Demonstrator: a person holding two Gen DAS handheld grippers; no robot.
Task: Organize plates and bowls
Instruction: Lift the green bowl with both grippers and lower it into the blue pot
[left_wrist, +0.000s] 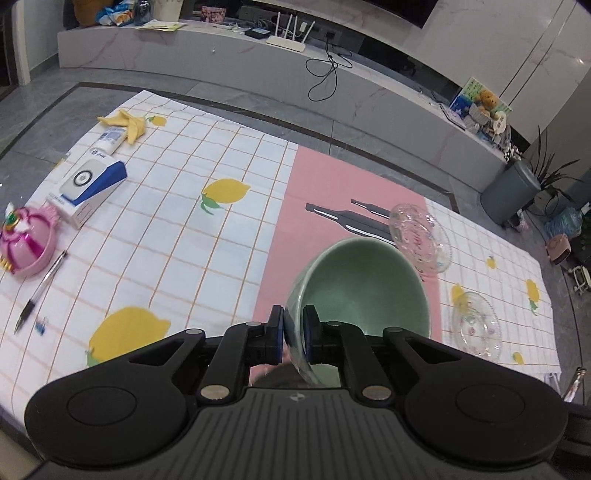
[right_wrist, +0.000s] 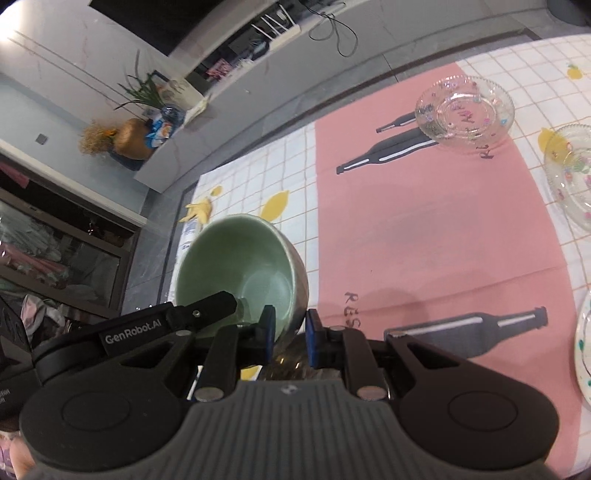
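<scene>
A pale green bowl (left_wrist: 364, 286) is held above the pink mat (left_wrist: 314, 218). My left gripper (left_wrist: 293, 328) is shut on its near rim. The same bowl shows in the right wrist view (right_wrist: 240, 266), where my right gripper (right_wrist: 290, 334) is shut on its right wall, and the left gripper's black finger (right_wrist: 207, 306) reaches into it from the left. A clear glass plate (left_wrist: 421, 236) lies at the mat's far right corner, also in the right wrist view (right_wrist: 463, 110). A second glass plate (left_wrist: 476, 325) lies to the right on the checked cloth, also in the right wrist view (right_wrist: 572, 177).
On the checked lemon cloth (left_wrist: 177, 229) at left lie a blue-white box (left_wrist: 90, 186), a white tube (left_wrist: 110, 140), a banana peel (left_wrist: 127, 123), a pink toy (left_wrist: 26, 240) and a pen (left_wrist: 40, 291). Another plate's edge (right_wrist: 583, 354) shows at far right. A grey bin (left_wrist: 511, 192) stands beyond the table.
</scene>
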